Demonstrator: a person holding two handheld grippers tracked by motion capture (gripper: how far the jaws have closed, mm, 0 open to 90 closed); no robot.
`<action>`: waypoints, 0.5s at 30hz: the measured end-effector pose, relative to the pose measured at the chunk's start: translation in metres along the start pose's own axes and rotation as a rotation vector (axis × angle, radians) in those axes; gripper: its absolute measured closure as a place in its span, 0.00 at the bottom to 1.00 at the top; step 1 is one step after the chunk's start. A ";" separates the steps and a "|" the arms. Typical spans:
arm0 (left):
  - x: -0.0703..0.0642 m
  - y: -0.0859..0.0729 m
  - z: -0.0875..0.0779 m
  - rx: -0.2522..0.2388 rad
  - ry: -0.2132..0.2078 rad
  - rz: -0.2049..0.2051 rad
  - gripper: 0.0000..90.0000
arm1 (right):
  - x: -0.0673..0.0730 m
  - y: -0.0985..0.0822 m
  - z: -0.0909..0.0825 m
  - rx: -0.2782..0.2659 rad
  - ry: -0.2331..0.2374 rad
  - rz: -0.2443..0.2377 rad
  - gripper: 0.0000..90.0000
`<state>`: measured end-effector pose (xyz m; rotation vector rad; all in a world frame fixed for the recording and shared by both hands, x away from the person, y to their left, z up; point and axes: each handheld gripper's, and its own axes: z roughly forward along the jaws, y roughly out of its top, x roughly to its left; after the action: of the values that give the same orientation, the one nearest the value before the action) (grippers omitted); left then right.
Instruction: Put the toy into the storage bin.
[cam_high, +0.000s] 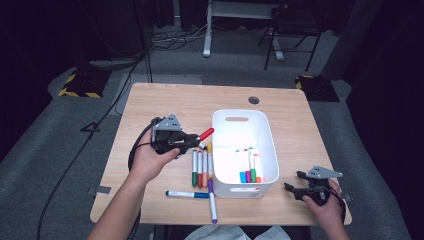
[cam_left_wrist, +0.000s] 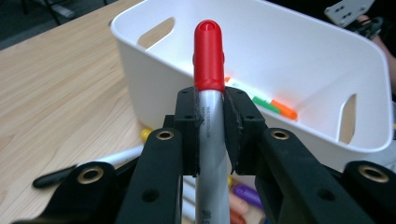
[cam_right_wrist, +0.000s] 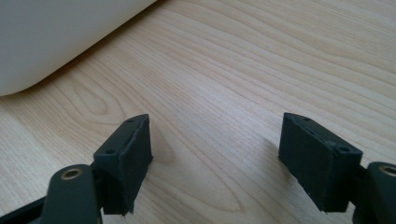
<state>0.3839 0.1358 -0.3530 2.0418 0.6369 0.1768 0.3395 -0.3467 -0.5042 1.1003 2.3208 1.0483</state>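
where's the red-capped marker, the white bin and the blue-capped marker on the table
red-capped marker (cam_left_wrist: 208, 51), left gripper view, on its cap
white bin (cam_high: 218, 150), high view, on its left wall
blue-capped marker (cam_high: 187, 194), high view, mid barrel

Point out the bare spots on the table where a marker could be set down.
Free: the table behind and left of the white bin, and the strip right of it, ahead of the right gripper. Crowded: the loose markers along the bin's left wall.
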 end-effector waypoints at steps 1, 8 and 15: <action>-0.002 0.004 0.003 -0.001 -0.002 0.021 0.85 | 0.000 0.000 0.000 0.000 0.000 -0.002 0.29; -0.012 0.023 0.022 -0.012 -0.044 0.046 0.85 | 0.000 0.000 0.000 0.000 0.000 0.000 0.29; -0.021 0.039 0.050 -0.033 -0.093 0.064 0.85 | 0.000 0.000 0.000 0.000 0.000 -0.002 0.29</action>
<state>0.3992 0.0716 -0.3438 2.0272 0.5081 0.1288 0.3395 -0.3467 -0.5042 1.0981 2.3212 1.0471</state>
